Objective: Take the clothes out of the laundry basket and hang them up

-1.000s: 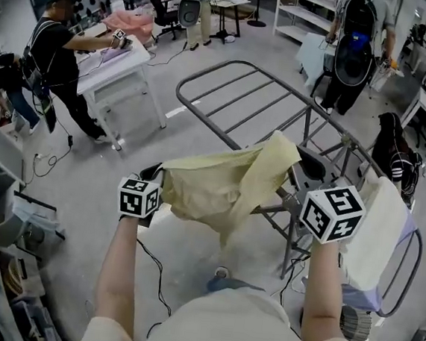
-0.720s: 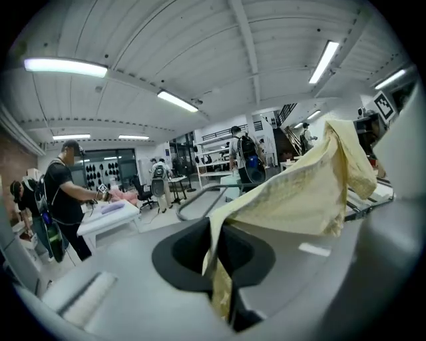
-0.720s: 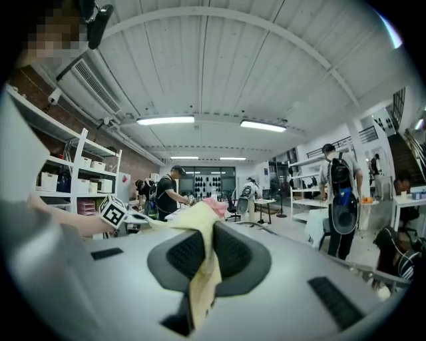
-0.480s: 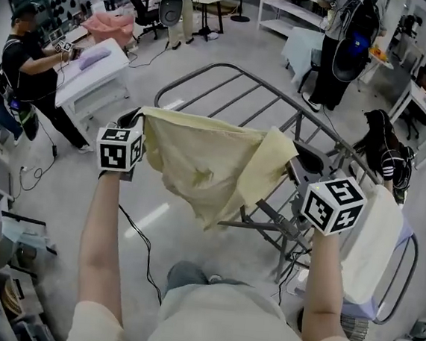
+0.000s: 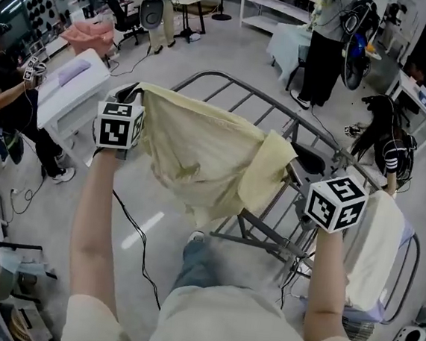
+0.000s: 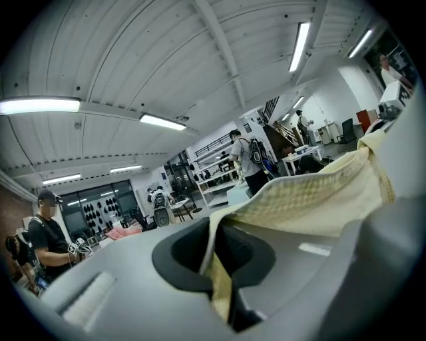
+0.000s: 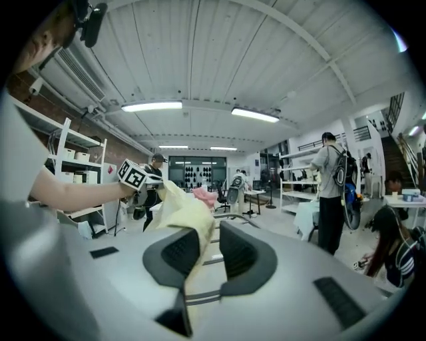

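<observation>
Grey floor (image 5: 142,223), left gripper (image 5: 133,95) higher, cloth (image 5: 200,146) spread

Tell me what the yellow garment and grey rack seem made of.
The yellow garment looks like thin matte woven cloth, probably cotton: it drapes, creases and shows a fine check weave. The grey rack looks like painted metal tubing: slim rigid bars, dull sheen.

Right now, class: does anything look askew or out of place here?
The yellow garment hangs lopsided over the drying rack: pinched high in the left gripper, bunched by the right gripper, whose jaws have just been opening.
</observation>
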Demonstrator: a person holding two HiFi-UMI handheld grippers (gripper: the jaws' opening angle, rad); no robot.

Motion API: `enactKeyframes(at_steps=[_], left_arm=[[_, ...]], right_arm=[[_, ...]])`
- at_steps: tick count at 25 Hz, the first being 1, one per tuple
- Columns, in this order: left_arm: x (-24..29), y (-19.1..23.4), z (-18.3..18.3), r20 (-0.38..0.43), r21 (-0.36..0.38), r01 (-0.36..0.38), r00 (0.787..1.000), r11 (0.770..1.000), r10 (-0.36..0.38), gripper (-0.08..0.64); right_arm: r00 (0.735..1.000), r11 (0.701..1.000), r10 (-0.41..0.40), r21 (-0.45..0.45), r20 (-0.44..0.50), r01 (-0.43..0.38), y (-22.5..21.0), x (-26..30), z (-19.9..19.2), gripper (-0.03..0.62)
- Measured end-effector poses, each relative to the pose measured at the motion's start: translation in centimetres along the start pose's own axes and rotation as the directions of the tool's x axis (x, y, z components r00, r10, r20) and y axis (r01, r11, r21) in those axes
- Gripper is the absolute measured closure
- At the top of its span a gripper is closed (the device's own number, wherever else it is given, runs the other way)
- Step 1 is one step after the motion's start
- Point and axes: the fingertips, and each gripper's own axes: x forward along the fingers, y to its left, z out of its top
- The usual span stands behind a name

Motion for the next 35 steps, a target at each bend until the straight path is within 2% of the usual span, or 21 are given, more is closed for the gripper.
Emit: enactKeyframes(at_steps=[6, 11, 15, 18, 19, 22, 27, 32, 35], left_arm=[[9.2, 1.6, 1.3, 0.008, 0.024, 0.082, 0.997, 0.996, -0.082, 0.543], [16.0, 1.4, 2.5, 0.014, 0.050, 0.181, 0.983, 0.982, -0.182, 0.543], [21.7, 0.8, 3.9, 0.029, 0.070, 0.253, 0.966, 0.965, -0.255, 0.543], [25.3, 1.3, 4.7, 0.037, 0.069, 0.271, 0.961, 0.960, -0.274, 0.543], [26.3, 1.3, 5.0, 0.040, 0.058, 0.278, 0.959, 0.959, -0.281, 0.543], [29.1, 1.2, 5.3, 0.040, 0.059, 0.313, 0.948, 0.948, -0.316, 0.543], [33.0, 0.2, 5.0, 0.031, 0.081, 0.370, 0.927, 0.925, -0.374, 0.543], [36.1, -1.5, 4.4, 0.011, 0.079, 0.413, 0.909, 0.907, -0.416, 0.541], [38.0, -2.7, 3.9, -0.006, 0.079, 0.433, 0.901, 0.898, -0.433, 0.541]], right_arm=[[0.999, 0.999, -0.042, 0.015, -0.035, 0.042, -2.3, 4.8, 0.1, 0.508], [0.991, 0.996, -0.092, 0.009, -0.093, 0.093, -4.0, 7.0, 0.4, 0.508], [0.982, 0.987, -0.153, 0.032, -0.110, 0.157, -6.4, 8.8, 0.7, 0.523], [0.962, 0.970, -0.239, 0.017, -0.132, 0.244, -8.9, 10.1, 0.9, 0.551], [0.951, 0.959, -0.278, 0.024, -0.133, 0.284, -10.0, 10.1, 1.0, 0.575], [0.917, 0.919, -0.379, 0.064, -0.127, 0.389, -12.7, 10.1, 1.4, 0.581], [0.841, 0.847, -0.519, 0.040, -0.152, 0.529, -16.4, 10.5, 1.1, 0.584], [0.737, 0.745, -0.650, 0.033, -0.185, 0.666, -21.5, 8.8, 0.4, 0.584], [0.683, 0.695, -0.699, 0.024, -0.213, 0.719, -24.9, 8.2, -0.3, 0.584]])
